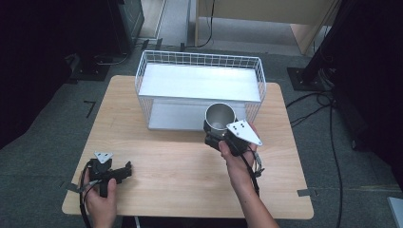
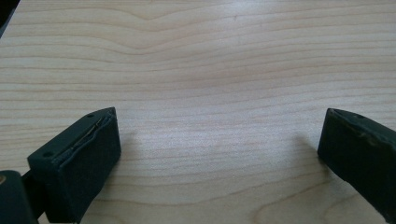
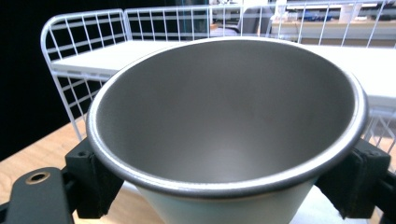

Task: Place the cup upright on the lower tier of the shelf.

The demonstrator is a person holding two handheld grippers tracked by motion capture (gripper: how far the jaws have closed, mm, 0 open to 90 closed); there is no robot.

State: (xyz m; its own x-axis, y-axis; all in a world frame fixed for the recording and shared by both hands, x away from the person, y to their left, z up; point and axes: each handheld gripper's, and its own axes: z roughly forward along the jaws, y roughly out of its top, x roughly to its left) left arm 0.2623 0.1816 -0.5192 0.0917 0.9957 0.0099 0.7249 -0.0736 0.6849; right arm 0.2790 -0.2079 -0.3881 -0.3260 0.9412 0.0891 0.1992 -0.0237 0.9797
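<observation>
— Two grippers here. Left gripper [image 1: 124,172] sits wide open, low on the table [image 1: 180,166].
— And the right gripper [image 1: 216,137]?
— It squeezes the metal cup [image 1: 220,117], up before the wire rack [image 1: 199,85]. The cup might bump the wires and slip.

Pale wooden table [image 1: 180,175] on grey carpet; white wire shelf rack [image 1: 199,88] at its far edge, just beyond the middle.
</observation>
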